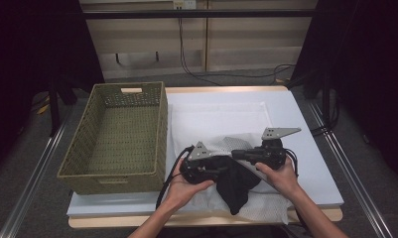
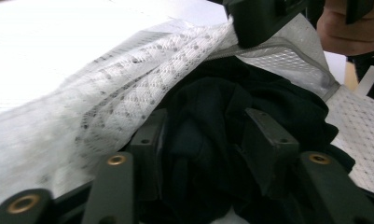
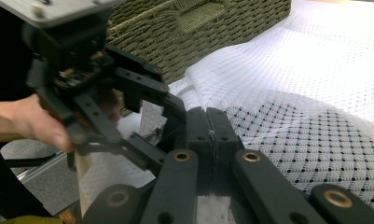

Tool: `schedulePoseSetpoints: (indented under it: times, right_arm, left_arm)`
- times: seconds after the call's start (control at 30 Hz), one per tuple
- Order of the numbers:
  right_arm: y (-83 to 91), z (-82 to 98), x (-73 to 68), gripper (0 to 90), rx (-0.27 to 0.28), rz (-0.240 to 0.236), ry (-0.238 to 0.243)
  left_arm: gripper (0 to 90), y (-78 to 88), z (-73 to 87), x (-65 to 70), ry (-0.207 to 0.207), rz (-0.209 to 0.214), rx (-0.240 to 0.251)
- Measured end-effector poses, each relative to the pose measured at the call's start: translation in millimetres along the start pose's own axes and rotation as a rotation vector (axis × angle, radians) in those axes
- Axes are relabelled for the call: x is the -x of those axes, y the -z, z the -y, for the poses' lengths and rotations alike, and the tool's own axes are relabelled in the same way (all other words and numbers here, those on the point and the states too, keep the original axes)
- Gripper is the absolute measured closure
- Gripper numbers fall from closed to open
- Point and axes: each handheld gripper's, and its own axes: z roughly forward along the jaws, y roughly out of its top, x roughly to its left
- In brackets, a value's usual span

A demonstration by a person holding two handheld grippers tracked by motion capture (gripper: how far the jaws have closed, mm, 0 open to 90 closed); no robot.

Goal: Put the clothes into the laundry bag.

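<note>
Woven basket at the left of the table, nothing lying inside; a cut handle slot in its far wall. White mesh laundry bag spread flat just right of the basket, its near edge lifted into a mouth. Black garment bunched at that mouth near the front edge of the table, partly inside under the mesh, partly hanging out over the near side.

Garment dark, soft, folded into thick creases; no print or seam readable. Mesh white and see-through, with a grey zip band along the opening.

Left gripper parted, jaws standing on either side of the black cloth, pads not pressing it. Right gripper clenched tight on the lifted edge of the mesh bag.

How far the garment reaches inside: cannot tell, hidden under mesh and both hands. Garment type unclear.
</note>
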Motion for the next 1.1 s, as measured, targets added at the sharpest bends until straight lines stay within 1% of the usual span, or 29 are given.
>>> schedulePoseSetpoints:
  times: [0.03, 0.1, 0.17, 0.2, 0.23, 0.27, 0.3, 0.33, 0.37, 0.4, 0.43, 0.47, 0.5, 0.53, 0.6, 0.67, 0.7, 0.73, 0.77, 0.8, 0.83, 0.87, 0.9, 0.93, 0.97, 1.0, 1.03, 1.07, 1.1]
  right_arm:
    - [0.2, -0.1, 0.0, 89.5, 0.001, 0.001, 0.000]
    - [0.2, -0.1, -0.2, 89.5, 0.002, 0.001, 0.001]
    - [0.2, 0.0, -0.2, 89.5, 0.002, 0.000, 0.001]
    - [0.2, 0.0, -0.1, 89.5, 0.001, 0.000, 0.000]
    - [0.2, -0.1, -0.2, 89.4, 0.002, 0.001, 0.001]
    - [0.3, -0.2, -0.5, 89.4, 0.002, 0.001, 0.001]
    - [0.5, -0.4, -0.7, 89.4, 0.001, 0.000, 0.001]
    - [0.7, -0.6, -0.9, 89.3, 0.002, 0.000, 0.004]
    - [1.0, -1.0, -1.2, 89.2, 0.004, 0.000, 0.006]
    - [1.2, -1.4, -1.5, 89.3, 0.005, -0.001, 0.008]
    - [1.2, -1.7, -1.3, 89.3, 0.006, 0.000, 0.011]
    - [1.0, -1.8, -1.2, 89.3, 0.004, -0.003, 0.009]
    - [0.5, -1.7, -1.4, 89.3, 0.003, 0.000, 0.008]
    - [-0.1, -1.5, -1.7, 89.3, 0.002, -0.001, 0.010]
    - [-0.7, -1.5, -2.8, 89.3, -0.002, -0.004, 0.014]
    - [-0.9, -1.7, -2.4, 89.3, -0.003, -0.005, 0.015]
    - [-1.1, -1.6, -2.0, 89.3, -0.001, -0.004, 0.013]
    - [-1.2, -1.3, -1.6, 89.3, -0.001, -0.005, 0.012]
    - [-1.2, -1.2, -1.8, 89.3, -0.003, -0.004, 0.013]
    - [-1.2, -1.2, -2.2, 89.3, -0.002, -0.004, 0.014]
    - [-0.9, -1.3, -2.7, 89.3, -0.002, -0.004, 0.013]
    - [-0.9, -1.5, -2.9, 89.2, -0.001, -0.004, 0.015]
    - [-0.7, -1.7, -3.4, 89.1, -0.001, -0.003, 0.017]
    - [-0.9, -1.9, -3.6, 89.1, -0.001, -0.001, 0.021]
    - [-1.3, -1.8, -3.2, 89.1, -0.002, -0.003, 0.021]
    - [-1.8, -1.6, -2.8, 89.1, -0.003, -0.003, 0.016]
    - [-2.4, -1.2, -2.0, 89.1, -0.007, -0.004, 0.017]
    - [-3.0, -0.7, -1.8, 89.1, -0.008, -0.004, 0.015]
    - [-3.5, -0.4, -1.9, 89.1, -0.012, -0.006, 0.013]
  left_arm:
    - [46.0, 3.6, -0.7, 0.5, -0.009, 0.002, -0.001]
    - [45.9, 10.1, -0.7, 1.9, -0.012, 0.001, 0.013]
    - [46.4, 16.2, -0.7, 2.6, -0.011, 0.014, 0.031]
    - [48.0, 20.6, -1.2, 2.4, -0.010, 0.036, 0.048]
    - [50.1, 22.9, -1.5, 2.6, -0.007, 0.035, 0.057]
    - [50.5, 25.5, -1.9, 3.4, -0.013, 0.045, 0.063]
    - [52.7, 28.2, -1.5, 4.8, -0.022, 0.062, 0.063]
    - [54.6, 29.6, 0.0, 6.4, -0.026, 0.070, 0.068]
    - [54.6, 29.3, 1.5, 6.9, -0.029, 0.081, 0.060]
    - [56.9, 27.7, 2.7, 6.9, -0.027, 0.099, 0.049]
    - [59.9, 25.1, 3.9, 7.0, -0.028, 0.105, 0.048]
    - [60.1, 22.4, 4.3, 7.0, -0.032, 0.103, 0.025]
    - [60.4, 18.2, 5.3, 7.7, -0.036, 0.118, 0.012]
    - [59.9, 15.3, 6.1, 9.1, -0.037, 0.123, 0.005]
    - [54.9, 9.9, 6.6, 11.7, -0.042, 0.124, -0.022]
    - [50.9, 4.4, 6.8, 13.6, -0.055, 0.136, -0.042]
    - [48.8, 0.4, 7.4, 14.3, -0.053, 0.138, -0.048]
    - [45.4, -1.9, 7.5, 14.0, -0.064, 0.150, -0.052]
    - [44.6, -3.9, 7.2, 14.0, -0.075, 0.134, -0.053]
    - [43.1, -5.0, 6.7, 13.8, -0.061, 0.124, -0.051]
    - [40.3, -5.7, 5.9, 13.4, -0.055, 0.134, -0.051]
    - [38.8, -5.3, 5.1, 14.3, -0.065, 0.124, -0.059]
    - [38.6, -5.7, 5.3, 15.3, -0.066, 0.124, -0.046]
    - [37.3, -5.8, 4.8, 14.4, -0.068, 0.132, -0.049]
    - [35.7, -6.8, 5.1, 14.1, -0.061, 0.133, -0.047]
    - [34.6, -8.2, 5.6, 14.1, -0.065, 0.130, -0.047]
    - [33.1, -9.9, 5.9, 14.5, -0.067, 0.126, -0.060]
    - [31.6, -12.3, 6.9, 14.7, -0.060, 0.123, -0.055]
    - [29.9, -13.8, 7.1, 14.8, -0.053, 0.120, -0.066]
